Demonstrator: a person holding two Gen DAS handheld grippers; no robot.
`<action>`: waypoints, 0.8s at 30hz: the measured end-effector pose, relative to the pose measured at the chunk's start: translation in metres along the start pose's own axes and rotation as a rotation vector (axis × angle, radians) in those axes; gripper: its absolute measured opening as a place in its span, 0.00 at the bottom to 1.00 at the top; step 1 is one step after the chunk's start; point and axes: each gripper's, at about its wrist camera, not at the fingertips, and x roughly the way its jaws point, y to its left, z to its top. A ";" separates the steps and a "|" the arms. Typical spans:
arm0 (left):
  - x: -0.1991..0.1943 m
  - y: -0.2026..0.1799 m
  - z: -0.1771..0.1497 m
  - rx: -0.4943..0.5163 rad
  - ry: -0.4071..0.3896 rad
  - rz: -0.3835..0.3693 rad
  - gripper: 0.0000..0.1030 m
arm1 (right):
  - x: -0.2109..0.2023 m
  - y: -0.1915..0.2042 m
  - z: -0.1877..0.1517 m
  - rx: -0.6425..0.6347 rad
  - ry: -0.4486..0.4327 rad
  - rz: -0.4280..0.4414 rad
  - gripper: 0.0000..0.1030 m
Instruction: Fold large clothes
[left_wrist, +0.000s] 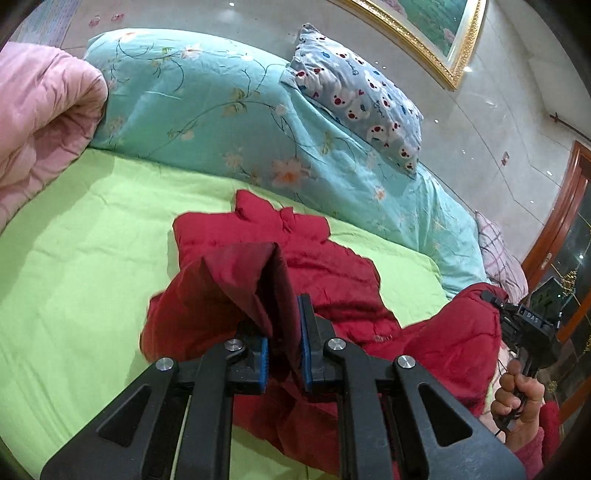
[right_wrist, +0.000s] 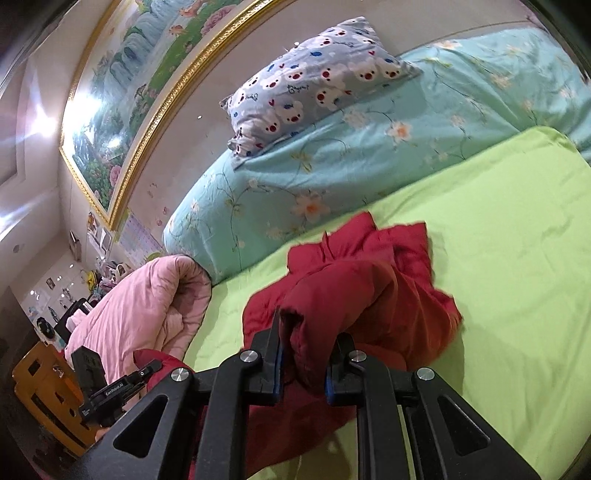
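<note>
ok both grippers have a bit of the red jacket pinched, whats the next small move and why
Probably carry both held parts forward and lay them over the body of the red jacket. The left gripper and right gripper each clamp a raised fold, while the rest lies bunched on the green sheet. Moving together should keep the fold even.

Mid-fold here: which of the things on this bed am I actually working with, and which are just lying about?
In the job:
- red padded jacket, lying on the green sheet
- left gripper, shut on a jacket fold
- right gripper, shut on another fold

Just lying about:
- teal floral quilt
- bear-print pillow
- pink quilt
- plaid pillow
- framed painting
</note>
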 end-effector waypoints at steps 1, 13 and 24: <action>0.004 0.001 0.006 -0.002 -0.004 0.002 0.10 | 0.006 0.000 0.006 -0.004 -0.001 -0.001 0.14; 0.064 0.020 0.058 -0.026 -0.014 0.021 0.10 | 0.075 -0.014 0.059 -0.022 -0.012 -0.041 0.13; 0.114 0.032 0.086 -0.038 0.005 0.043 0.10 | 0.125 -0.034 0.085 -0.004 0.007 -0.066 0.13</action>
